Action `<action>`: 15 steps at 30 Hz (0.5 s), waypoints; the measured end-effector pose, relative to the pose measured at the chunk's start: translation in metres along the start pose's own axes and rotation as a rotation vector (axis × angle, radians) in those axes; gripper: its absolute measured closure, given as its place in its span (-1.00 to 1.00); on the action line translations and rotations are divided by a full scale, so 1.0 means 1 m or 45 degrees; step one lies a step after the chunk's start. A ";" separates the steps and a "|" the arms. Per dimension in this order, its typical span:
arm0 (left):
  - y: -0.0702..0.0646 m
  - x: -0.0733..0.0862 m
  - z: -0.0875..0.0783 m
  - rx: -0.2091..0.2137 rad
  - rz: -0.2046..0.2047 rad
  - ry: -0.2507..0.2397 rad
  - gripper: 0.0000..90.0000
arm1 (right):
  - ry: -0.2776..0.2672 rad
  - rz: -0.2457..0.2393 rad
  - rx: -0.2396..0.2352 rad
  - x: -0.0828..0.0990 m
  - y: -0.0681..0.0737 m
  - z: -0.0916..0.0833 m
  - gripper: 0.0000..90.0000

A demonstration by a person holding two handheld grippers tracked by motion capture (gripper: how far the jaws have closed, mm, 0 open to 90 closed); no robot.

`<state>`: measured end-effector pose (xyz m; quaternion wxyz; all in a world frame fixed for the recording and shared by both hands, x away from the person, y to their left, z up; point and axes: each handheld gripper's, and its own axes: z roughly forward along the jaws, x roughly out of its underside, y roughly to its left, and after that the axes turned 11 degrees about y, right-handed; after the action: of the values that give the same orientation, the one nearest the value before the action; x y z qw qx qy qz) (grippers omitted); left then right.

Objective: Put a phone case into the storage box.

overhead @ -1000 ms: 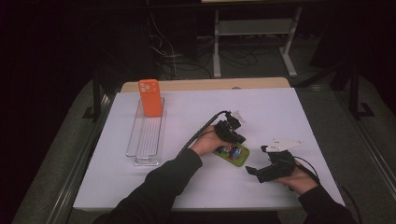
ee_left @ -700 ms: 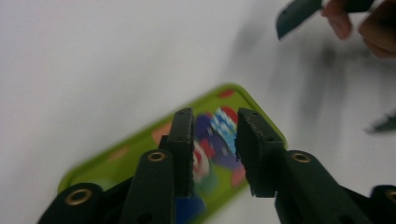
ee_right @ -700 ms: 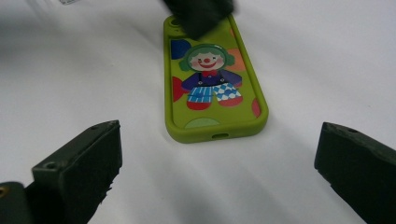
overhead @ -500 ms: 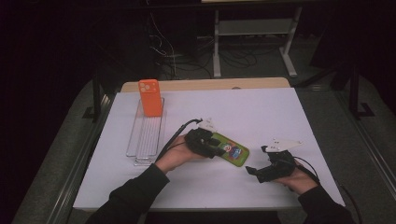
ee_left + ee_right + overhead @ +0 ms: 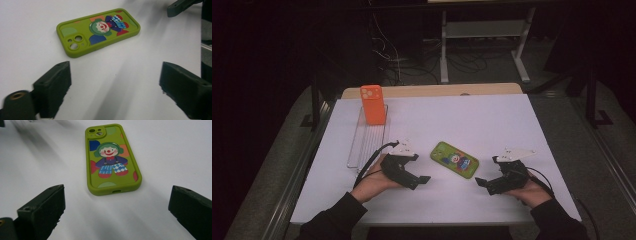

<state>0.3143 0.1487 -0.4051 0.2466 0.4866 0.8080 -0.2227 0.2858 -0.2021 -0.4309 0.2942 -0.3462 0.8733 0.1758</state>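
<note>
A green phone case with a clown picture lies flat on the white table, between my two grippers and free of both. My left gripper rests to its left, open and holding nothing. In the left gripper view the case lies ahead of the wide-apart jaws of that gripper. My right gripper sits to the case's right, also open. In the right gripper view the case lies just beyond the spread jaws of that gripper.
An orange phone stands upright at the far end of a clear slotted rack on the left of the table. A wooden board borders the far edge. Dark floor, cables and a metal stand lie beyond.
My left gripper has drawn back to the left and toward the person, away from the green case, which stays flat on the table. The right gripper has barely moved.
</note>
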 end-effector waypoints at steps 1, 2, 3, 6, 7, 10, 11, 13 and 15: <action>0.001 0.001 -0.001 -0.009 0.013 -0.001 -0.87 | 0.004 0.002 0.001 -0.001 0.000 0.000 -0.99; 0.001 0.002 0.000 -0.013 0.007 -0.005 -0.91 | 0.008 0.005 0.001 -0.001 0.000 0.000 -0.99; 0.003 0.003 0.000 -0.011 0.016 0.001 -0.95 | 0.013 0.006 0.001 -0.002 0.001 0.000 -0.99; 0.004 0.003 -0.001 -0.022 0.017 -0.013 -0.96 | 0.026 0.005 0.002 -0.005 0.002 0.000 -0.99; 0.004 0.003 -0.001 -0.018 0.020 -0.021 -0.96 | 0.028 0.008 -0.004 -0.005 0.002 0.000 -0.99; 0.006 0.003 -0.002 -0.026 0.013 -0.026 -0.96 | 0.069 0.002 -0.012 -0.008 0.003 -0.002 -0.99; 0.007 0.003 -0.002 -0.023 0.010 -0.025 -0.95 | 0.082 -0.006 -0.015 -0.009 0.003 -0.002 -0.99; 0.007 0.003 -0.002 -0.022 -0.002 -0.033 -0.95 | 0.126 -0.018 -0.034 -0.012 0.003 -0.002 -1.00; 0.007 0.003 -0.002 -0.021 -0.004 -0.032 -0.95 | 0.145 -0.032 -0.040 -0.017 0.003 -0.003 -0.99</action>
<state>0.3193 0.1551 -0.4065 0.2605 0.4804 0.8074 -0.2225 0.2924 -0.1924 -0.4176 0.2408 -0.3713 0.8813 0.1660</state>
